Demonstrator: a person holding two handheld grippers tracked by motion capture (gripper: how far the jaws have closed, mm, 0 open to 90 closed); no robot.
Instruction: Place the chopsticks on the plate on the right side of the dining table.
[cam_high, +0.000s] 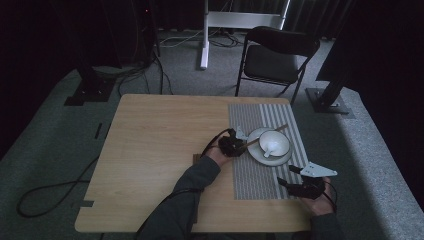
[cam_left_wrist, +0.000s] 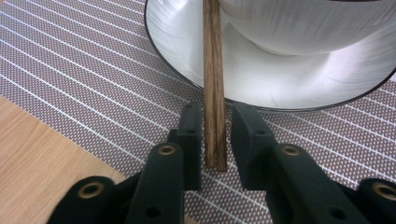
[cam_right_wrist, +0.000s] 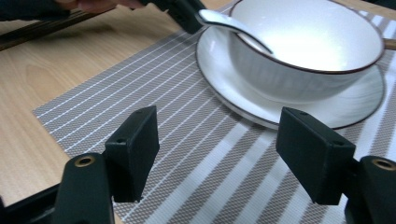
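Note:
A white bowl (cam_high: 274, 142) with a white spoon (cam_right_wrist: 233, 25) in it sits on a white plate (cam_high: 260, 156) on a striped placemat (cam_high: 260, 182). A pair of brown chopsticks (cam_left_wrist: 214, 93) lies across the plate's rim, running under the bowl's side. My left gripper (cam_left_wrist: 217, 119) is at the plate's left edge. Its jaws flank the chopsticks' near end with a thin gap on one side, so it is open. My right gripper (cam_right_wrist: 219, 140) hovers open over the placemat's near right part with nothing between its jaws. In the high view the right gripper (cam_high: 288, 175) is in front of the plate.
The wooden table (cam_high: 160, 150) stretches bare to the left of the placemat. A black folding chair (cam_high: 277, 55) stands behind the table. Cables lie on the grey floor (cam_high: 55, 145) at the left.

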